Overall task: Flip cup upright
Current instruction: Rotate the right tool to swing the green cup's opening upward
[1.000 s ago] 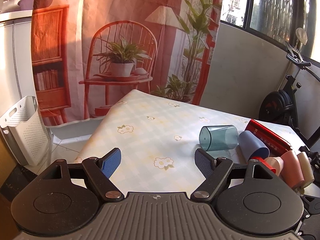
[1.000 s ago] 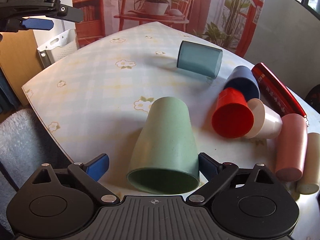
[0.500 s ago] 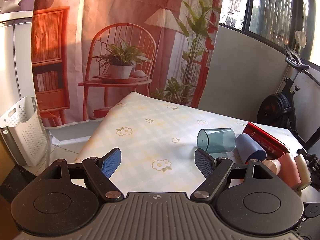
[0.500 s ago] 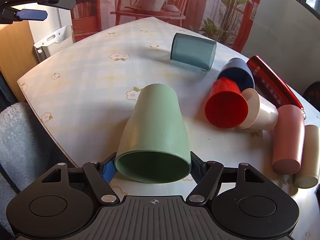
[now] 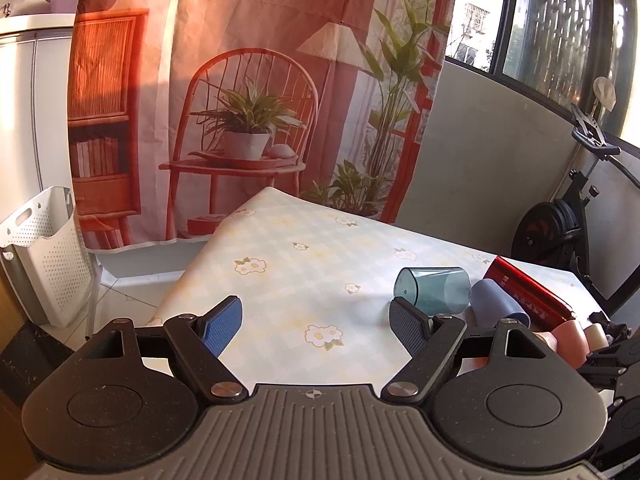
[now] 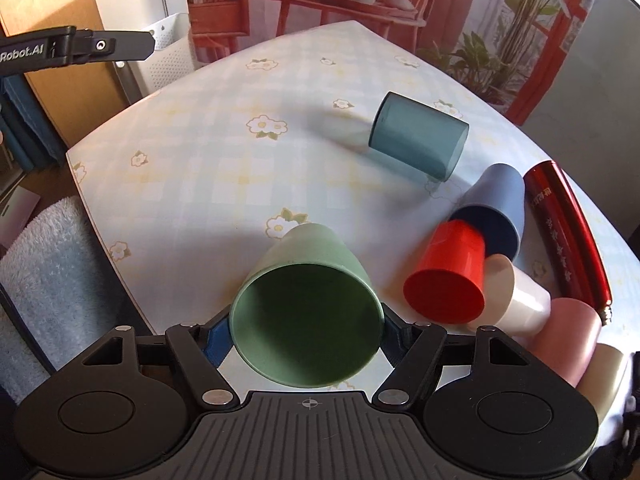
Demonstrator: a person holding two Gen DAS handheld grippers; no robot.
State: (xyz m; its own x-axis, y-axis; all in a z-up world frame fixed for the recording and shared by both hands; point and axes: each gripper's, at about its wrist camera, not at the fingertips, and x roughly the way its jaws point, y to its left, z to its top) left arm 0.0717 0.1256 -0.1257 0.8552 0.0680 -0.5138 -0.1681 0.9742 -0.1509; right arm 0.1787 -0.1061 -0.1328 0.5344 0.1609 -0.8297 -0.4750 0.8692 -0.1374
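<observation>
My right gripper (image 6: 306, 334) is shut on the green cup (image 6: 306, 312), gripping it near its rim. The cup is tilted, its open mouth facing the camera and its base pointing down toward the table (image 6: 192, 168). My left gripper (image 5: 316, 326) is open and empty, held above the table's near edge; part of it shows at the upper left of the right wrist view (image 6: 76, 50). A clear teal cup (image 6: 418, 136) lies on its side farther back, also visible in the left wrist view (image 5: 432, 290).
To the right lie a blue cup (image 6: 496, 208), a red cup (image 6: 448, 276), a white cup (image 6: 516, 298), a pink cup (image 6: 568, 336), a beige cup (image 6: 608, 376) and a red cylinder (image 6: 568, 232). A white basket (image 5: 40, 252) stands on the floor at left. An exercise bike (image 5: 568, 216) stands behind the table.
My right gripper closed on the green cup and tipped its mouth up toward the camera, lifting it. My left gripper stayed open and drew back slightly.
</observation>
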